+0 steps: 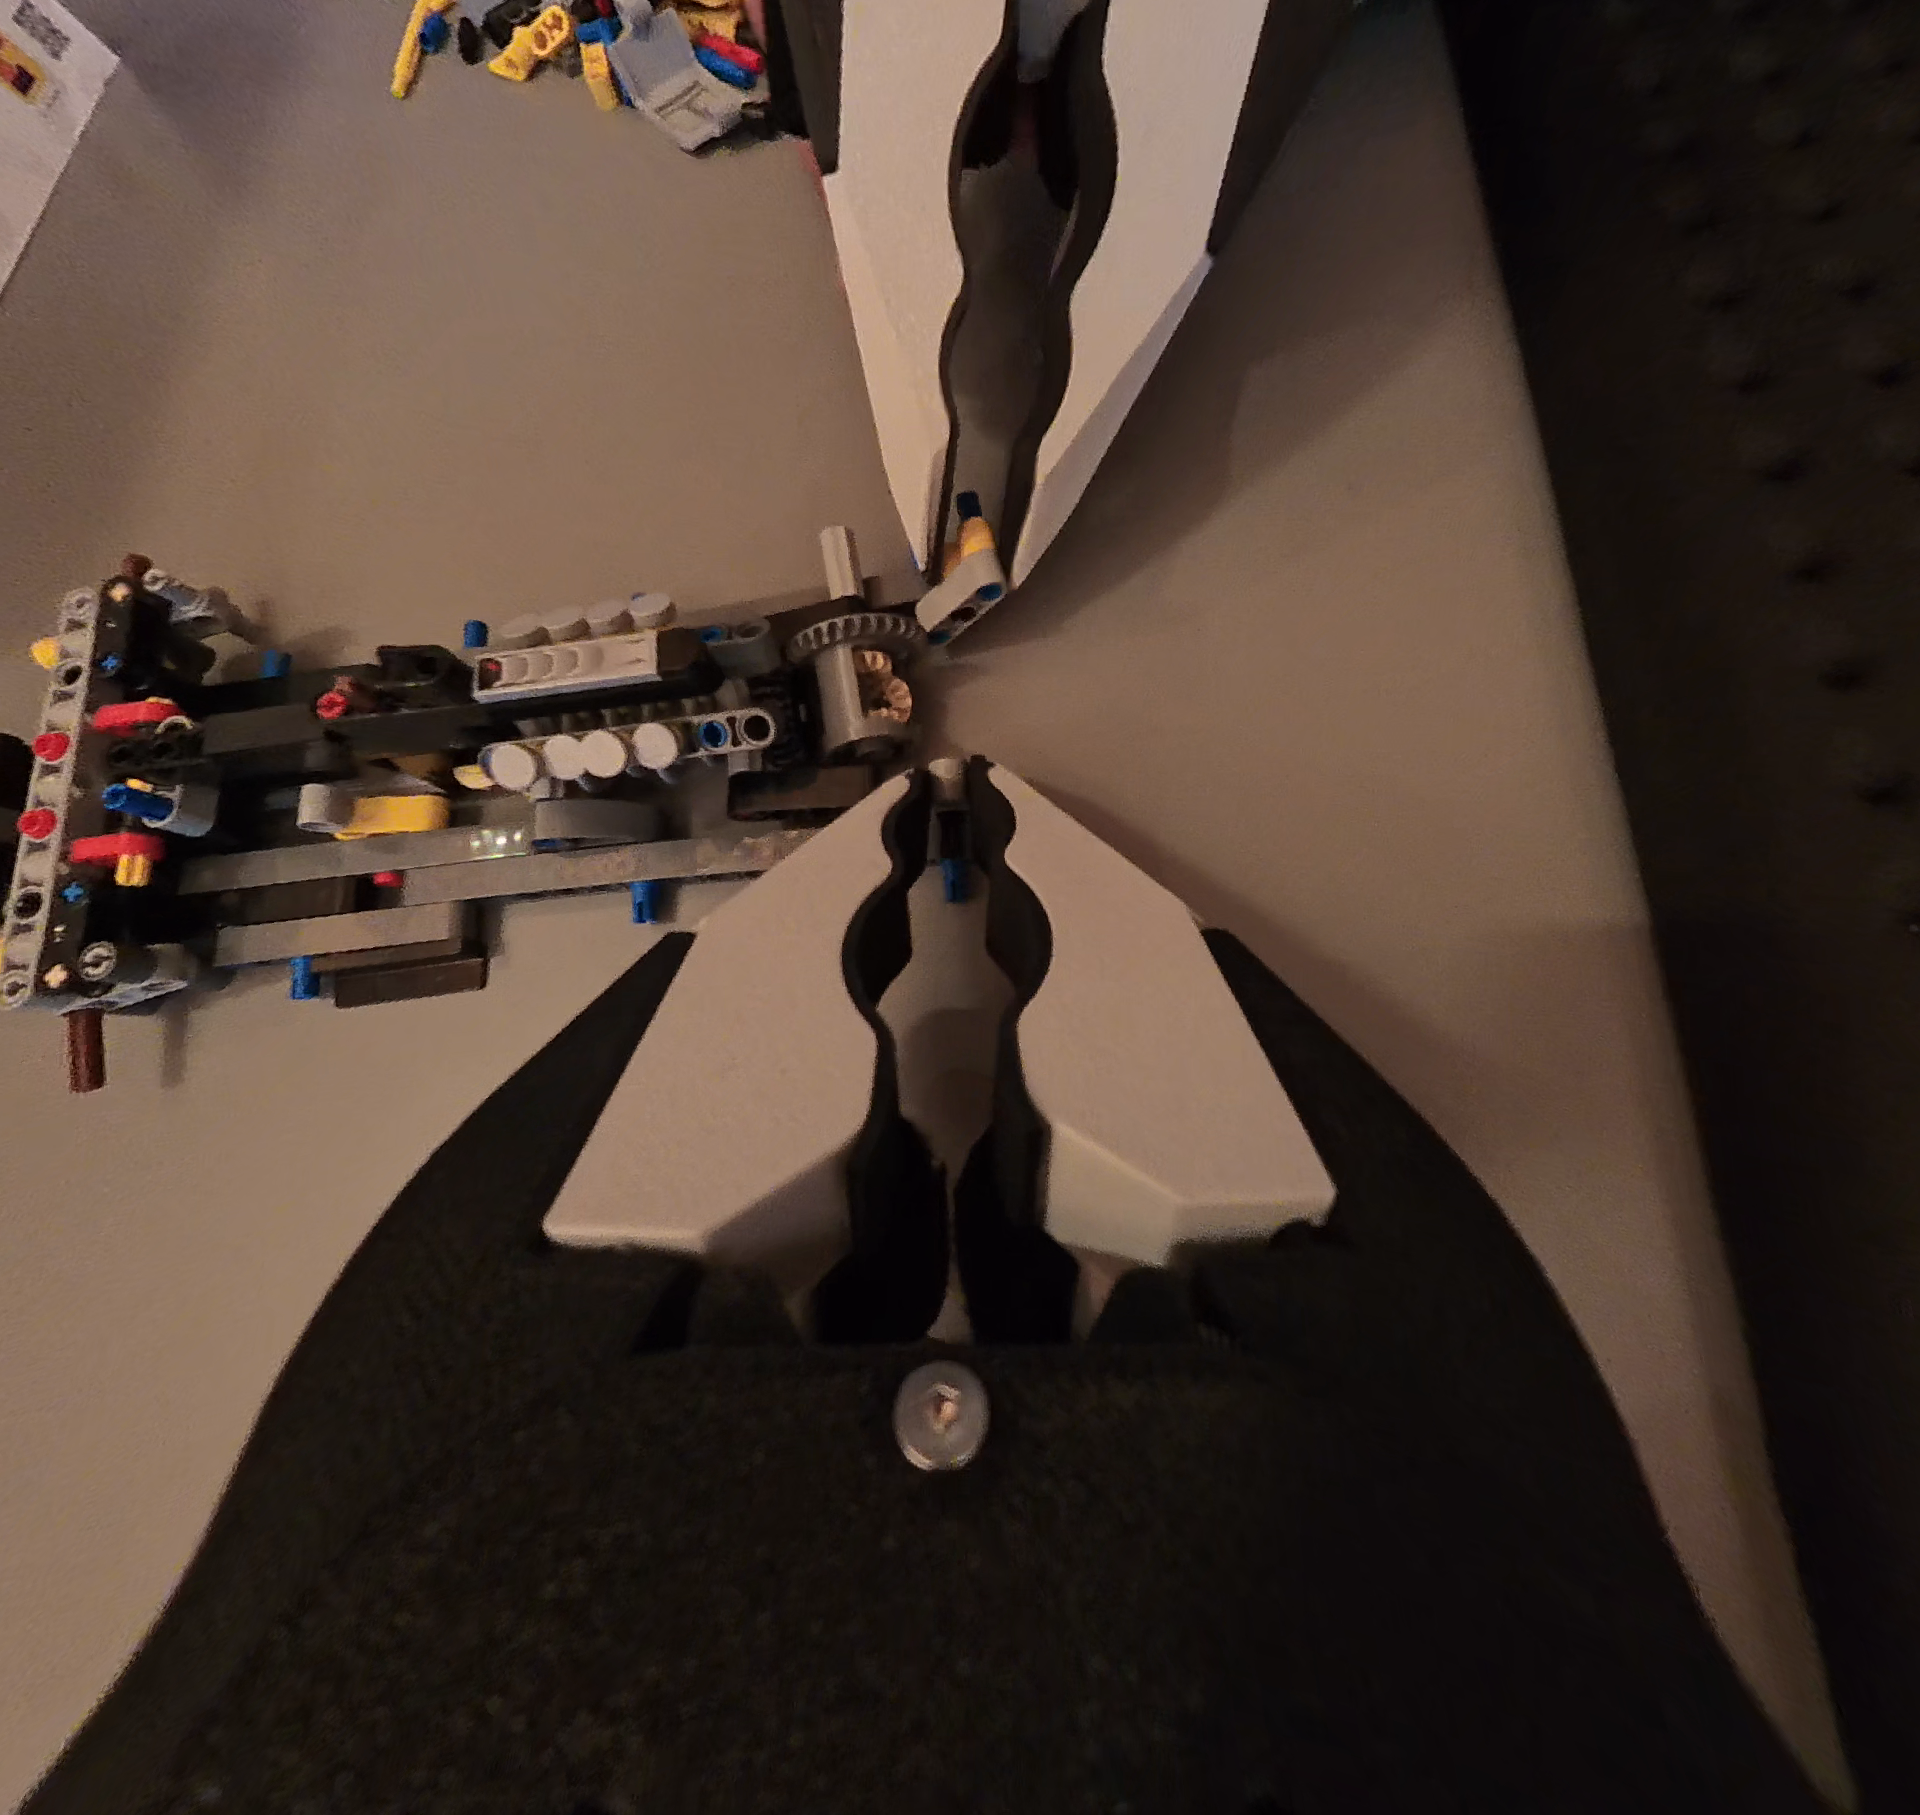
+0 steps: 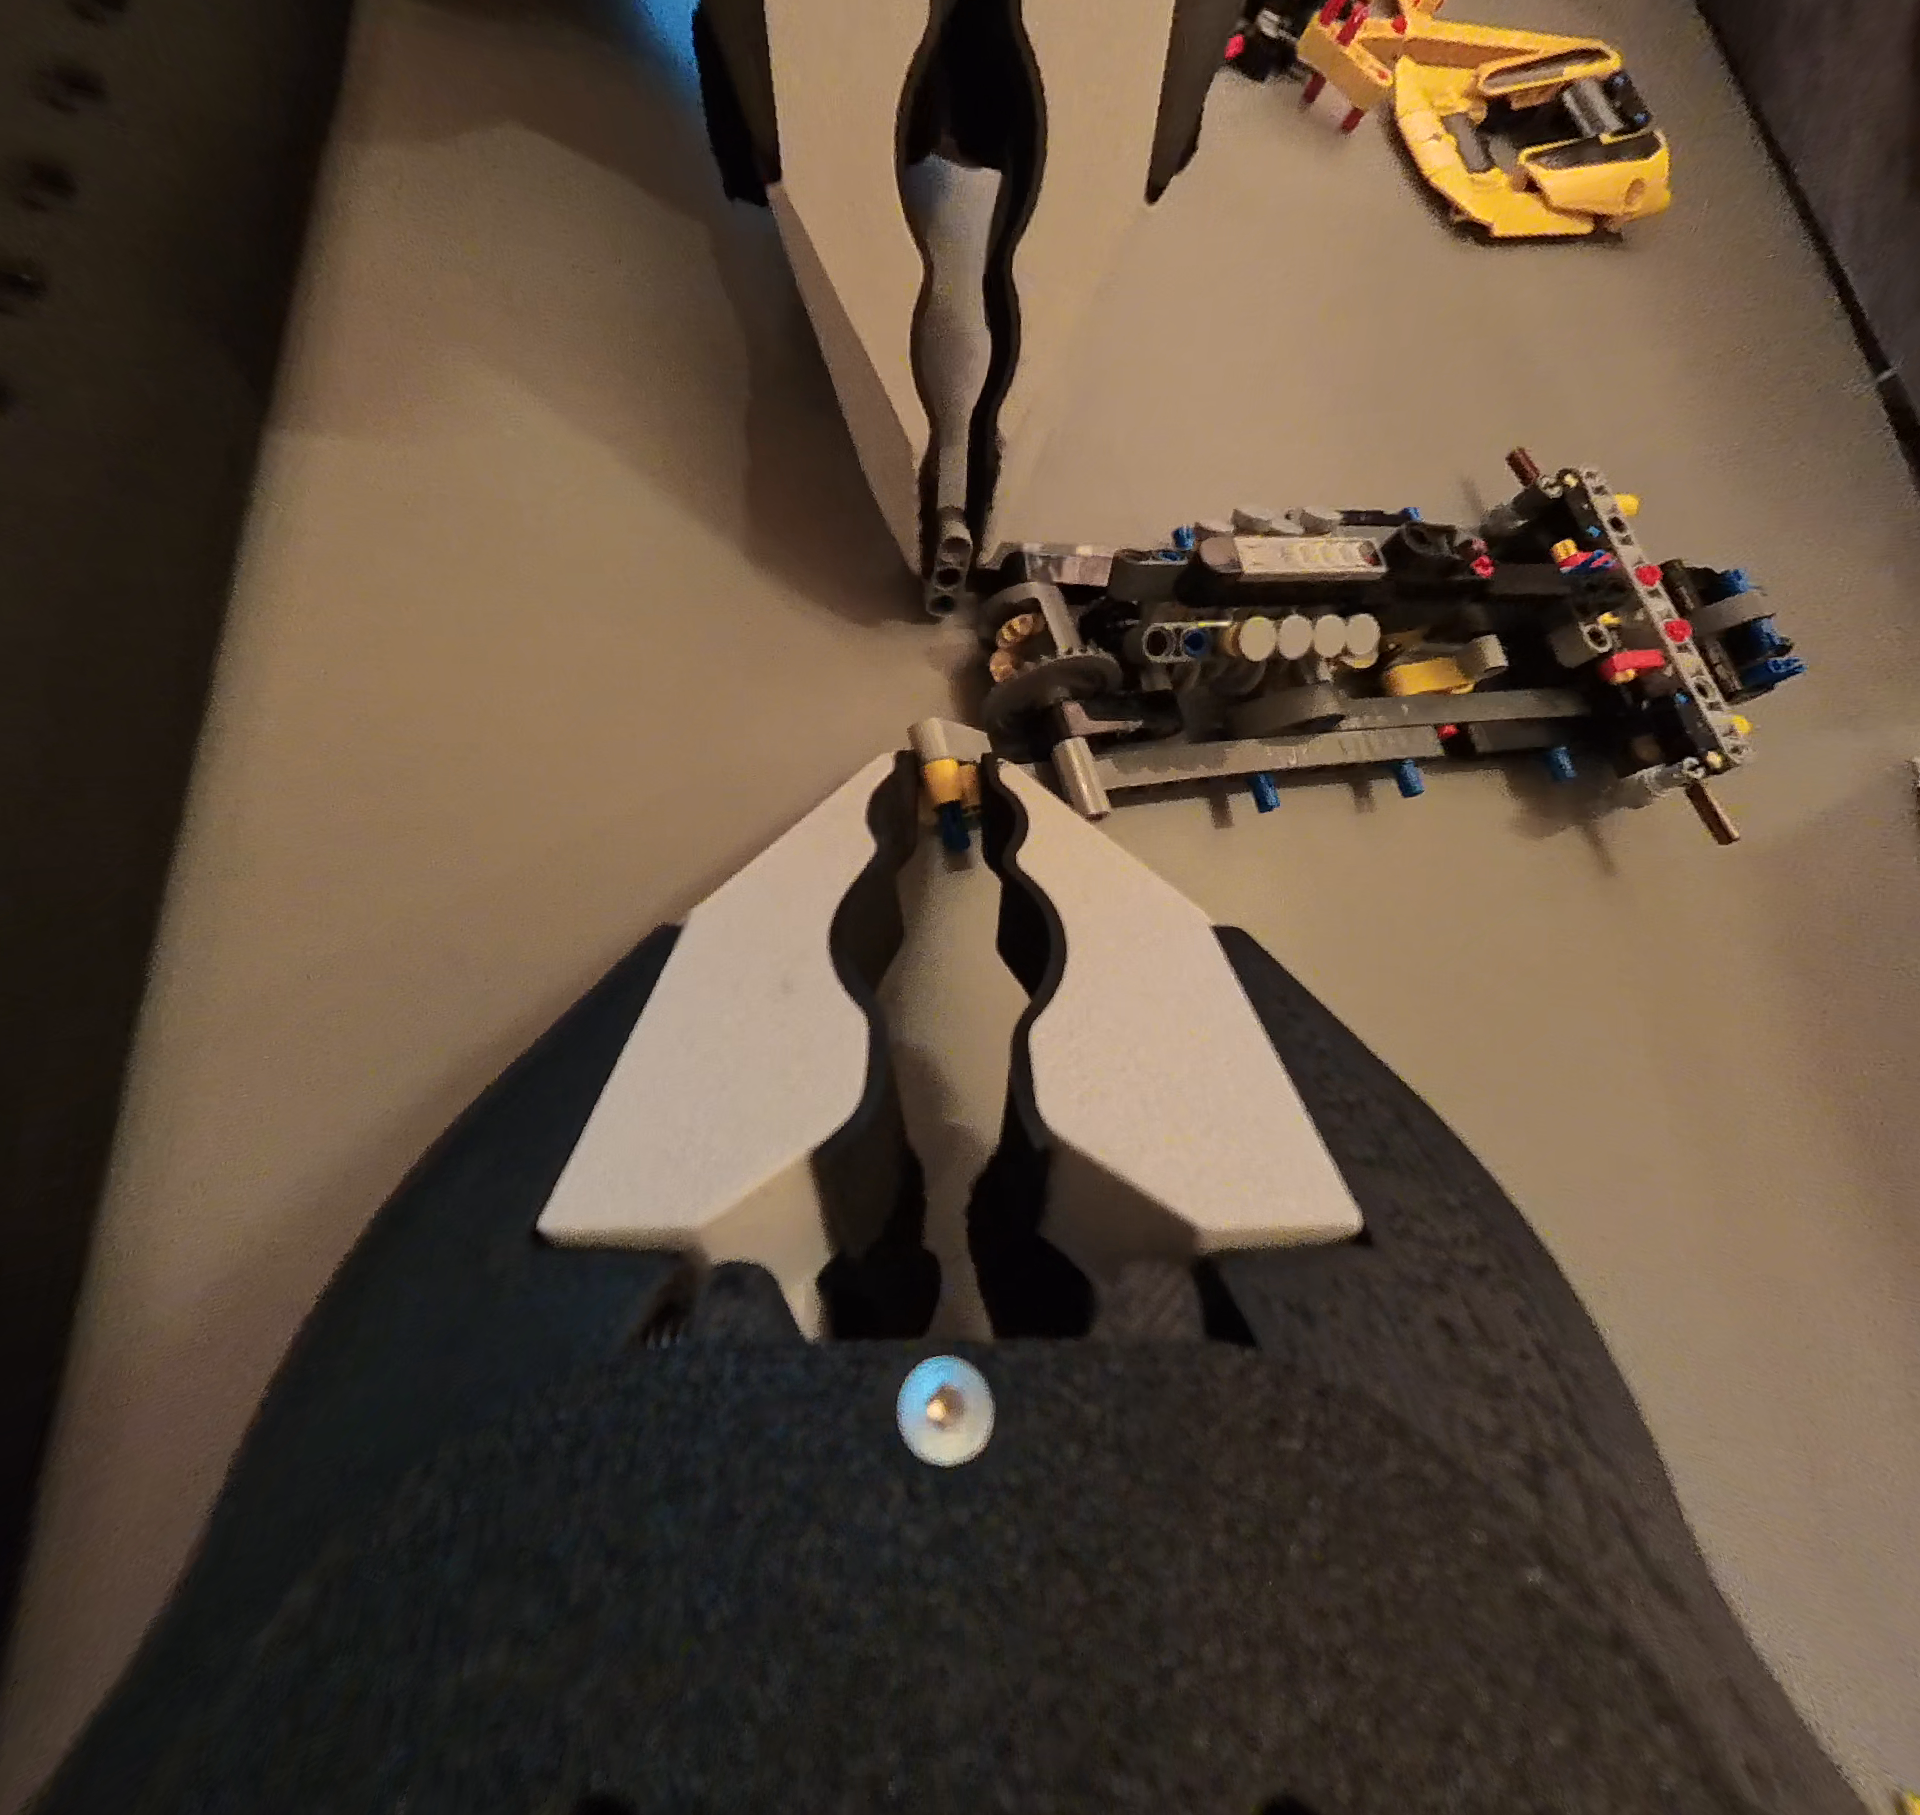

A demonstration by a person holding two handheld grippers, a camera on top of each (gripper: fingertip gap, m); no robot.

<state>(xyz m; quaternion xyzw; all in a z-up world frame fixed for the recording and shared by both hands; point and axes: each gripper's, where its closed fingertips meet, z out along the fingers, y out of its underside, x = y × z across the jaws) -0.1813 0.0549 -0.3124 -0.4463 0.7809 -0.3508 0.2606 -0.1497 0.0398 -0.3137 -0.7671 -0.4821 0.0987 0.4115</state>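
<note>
Two pinches: left gripper (image 1: pixel 948 780) on grey holed plastic beam (image 2: pixel 951 570), right gripper (image 2: pixel 948 776) on small grey-and-yellow plastic connector (image 1: pixel 961 602) (blue pin attached); could slip, jolting dark toy-brick chassis (image 1: pixel 468 726).

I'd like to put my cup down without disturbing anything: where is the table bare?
Bare table lies between the loose brick pile and the brick chassis, and again beyond both tongs toward the table's edge. It is crowded at the chassis end, where the left tongs pinch a grey beam and the right tongs a yellow-grey piece.
</note>
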